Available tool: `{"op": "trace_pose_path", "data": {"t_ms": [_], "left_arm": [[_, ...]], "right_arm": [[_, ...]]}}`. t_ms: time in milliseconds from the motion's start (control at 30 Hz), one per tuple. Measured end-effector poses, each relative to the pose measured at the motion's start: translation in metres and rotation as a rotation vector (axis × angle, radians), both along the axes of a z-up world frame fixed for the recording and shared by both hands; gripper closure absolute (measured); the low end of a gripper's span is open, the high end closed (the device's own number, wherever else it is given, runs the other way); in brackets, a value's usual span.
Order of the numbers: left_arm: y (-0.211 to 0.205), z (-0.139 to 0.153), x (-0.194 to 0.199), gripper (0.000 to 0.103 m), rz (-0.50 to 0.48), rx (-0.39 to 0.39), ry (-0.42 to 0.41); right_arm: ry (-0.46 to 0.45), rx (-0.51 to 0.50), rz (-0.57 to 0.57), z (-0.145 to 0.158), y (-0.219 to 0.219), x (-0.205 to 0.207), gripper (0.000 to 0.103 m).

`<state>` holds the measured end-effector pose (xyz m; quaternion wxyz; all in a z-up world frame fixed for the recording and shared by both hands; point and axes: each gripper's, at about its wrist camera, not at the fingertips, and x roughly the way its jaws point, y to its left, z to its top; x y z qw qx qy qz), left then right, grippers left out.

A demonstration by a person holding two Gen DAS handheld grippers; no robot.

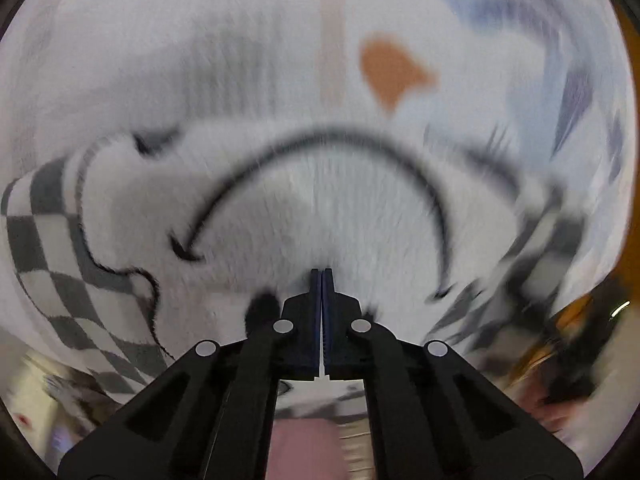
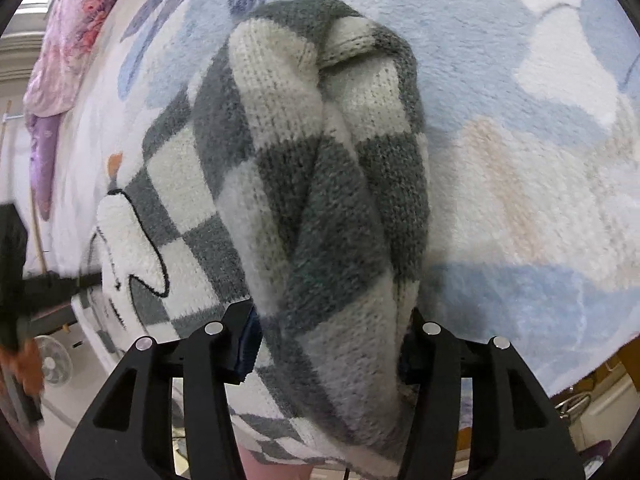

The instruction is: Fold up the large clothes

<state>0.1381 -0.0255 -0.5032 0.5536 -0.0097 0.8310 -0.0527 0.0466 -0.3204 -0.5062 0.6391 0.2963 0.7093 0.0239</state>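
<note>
The checkered sweater (image 2: 304, 184) lies bunched in a thick roll on the patterned blanket (image 2: 520, 128), filling the gap between the right tongs (image 2: 328, 344) and blocking the way straight ahead. To its right the blanket lies flat and bare. Left of the roll, the sweater's white fleecy patch (image 1: 320, 208) spreads under the left tongs (image 1: 322, 276), whose jaws leave no gap.

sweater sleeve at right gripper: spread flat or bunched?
Bunched. The grey-and-white checked knit sweater is gathered into a thick roll between the right gripper fingers, over the pale blue blanket.
</note>
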Motion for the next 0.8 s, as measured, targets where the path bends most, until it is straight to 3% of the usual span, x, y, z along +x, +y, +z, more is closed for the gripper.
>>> {"op": "trace_pose_path", "data": {"t_ms": [67, 100, 233, 333, 400, 533, 600, 633, 700, 733, 800], "left_arm": [[-0.005, -0.014, -0.003, 0.101, -0.01, 0.031, -0.058], [-0.005, -0.018, 0.001, 0.102, 0.023, 0.053, -0.037], [-0.008, 0.005, -0.013, 0.103, -0.02, 0.064, 0.0], [-0.003, 0.002, -0.062, 0.103, 0.007, 0.016, 0.066], [-0.002, -0.015, -0.078, 0.101, -0.002, 0.015, -0.034], [0.013, 0.004, -0.098, 0.103, 0.074, 0.003, -0.054], [0.012, 0.009, -0.141, 0.103, 0.046, 0.035, 0.031], [0.012, 0.001, -0.168, 0.103, 0.018, 0.05, 0.031], [0.021, -0.019, -0.198, 0.101, 0.076, 0.061, -0.06], [0.026, -0.015, -0.203, 0.101, 0.147, 0.059, -0.136], [0.026, -0.009, -0.211, 0.102, 0.164, 0.078, -0.187]], "right_arm": [[-0.02, 0.001, -0.001, -0.002, 0.004, 0.0, 0.049], [-0.028, 0.013, -0.018, -0.003, 0.002, -0.003, 0.049], [-0.017, -0.024, -0.042, 0.002, 0.0, -0.012, 0.049], [0.003, -0.075, -0.051, 0.006, 0.001, -0.011, 0.049], [-0.011, -0.081, -0.04, 0.006, 0.009, -0.01, 0.048], [-0.02, -0.041, -0.05, 0.005, 0.006, -0.013, 0.048], [0.009, -0.032, -0.051, 0.005, 0.0, -0.013, 0.048], [0.015, -0.03, -0.043, 0.003, 0.003, -0.009, 0.047], [-0.004, -0.007, -0.011, -0.004, -0.005, -0.01, 0.041], [-0.013, 0.013, -0.012, -0.006, -0.006, -0.007, 0.04], [-0.015, 0.041, -0.01, -0.006, -0.012, -0.011, 0.043]]}}
